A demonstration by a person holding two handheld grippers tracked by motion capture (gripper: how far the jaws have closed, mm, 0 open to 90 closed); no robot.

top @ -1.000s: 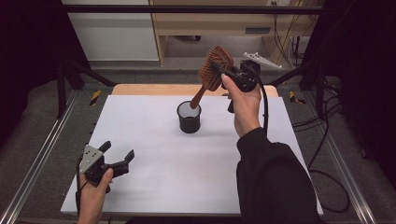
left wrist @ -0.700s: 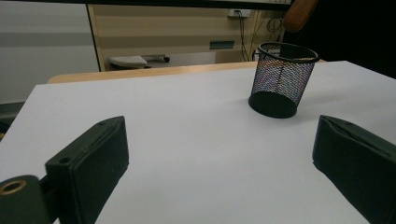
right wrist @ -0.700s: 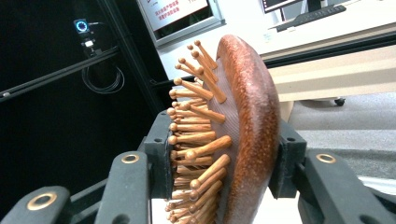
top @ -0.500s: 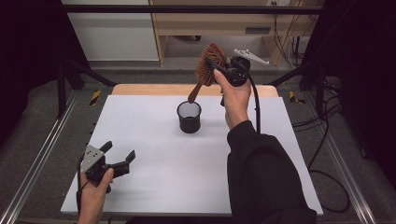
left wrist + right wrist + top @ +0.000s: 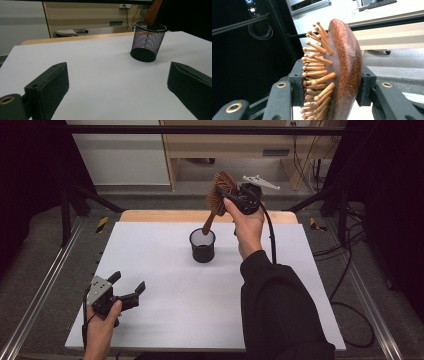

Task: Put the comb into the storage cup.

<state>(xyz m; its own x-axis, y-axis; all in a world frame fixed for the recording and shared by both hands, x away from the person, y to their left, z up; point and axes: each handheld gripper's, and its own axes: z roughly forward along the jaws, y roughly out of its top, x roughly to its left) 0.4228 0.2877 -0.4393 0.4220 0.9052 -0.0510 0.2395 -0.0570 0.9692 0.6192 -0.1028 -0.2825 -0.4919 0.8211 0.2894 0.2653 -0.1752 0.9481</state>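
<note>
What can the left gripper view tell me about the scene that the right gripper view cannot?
The left gripper view gives the black mesh cup standing upright on the white table, and the left gripper with its jaws wide apart and nothing between them. The right gripper view gives a close look at the wooden hairbrush: the right gripper is shut on its head, one pad on the bristle side, one on the back. Both share the brush: its handle is at the cup's rim in the left gripper view.
</note>
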